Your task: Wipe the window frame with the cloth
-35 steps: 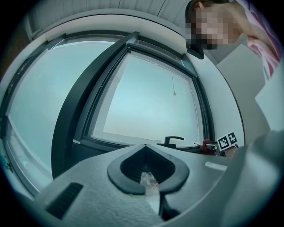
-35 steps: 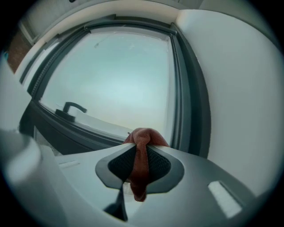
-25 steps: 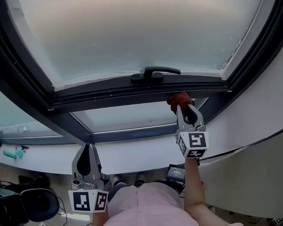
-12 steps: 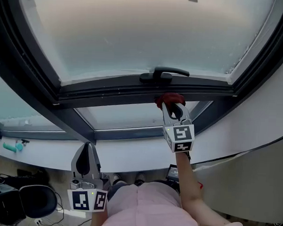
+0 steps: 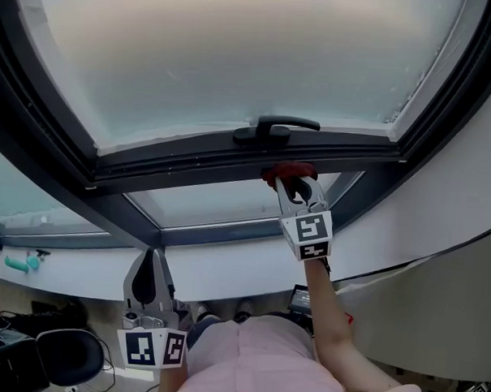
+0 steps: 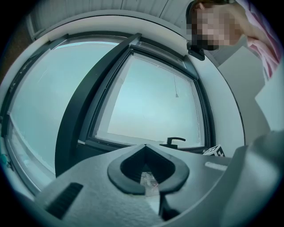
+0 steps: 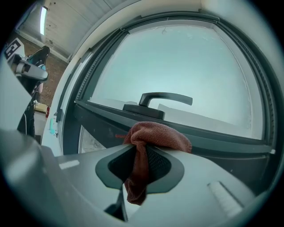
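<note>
Right gripper view: right tool [image 7: 141,150] clamped on the cloth [image 7: 156,135] at the window frame [image 7: 215,141] below the handle [image 7: 162,98]; press the bunch flat and draw steadily along the rail.

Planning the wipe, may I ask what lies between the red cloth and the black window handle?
Only the dark grey frame rail, shown in the right gripper view.

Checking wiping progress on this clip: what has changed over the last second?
The right gripper, shut on the red cloth, slid left along the window frame, from right of the handle to just beneath it. The red cloth stayed clamped; the left gripper stayed low, shut and idle.
</note>
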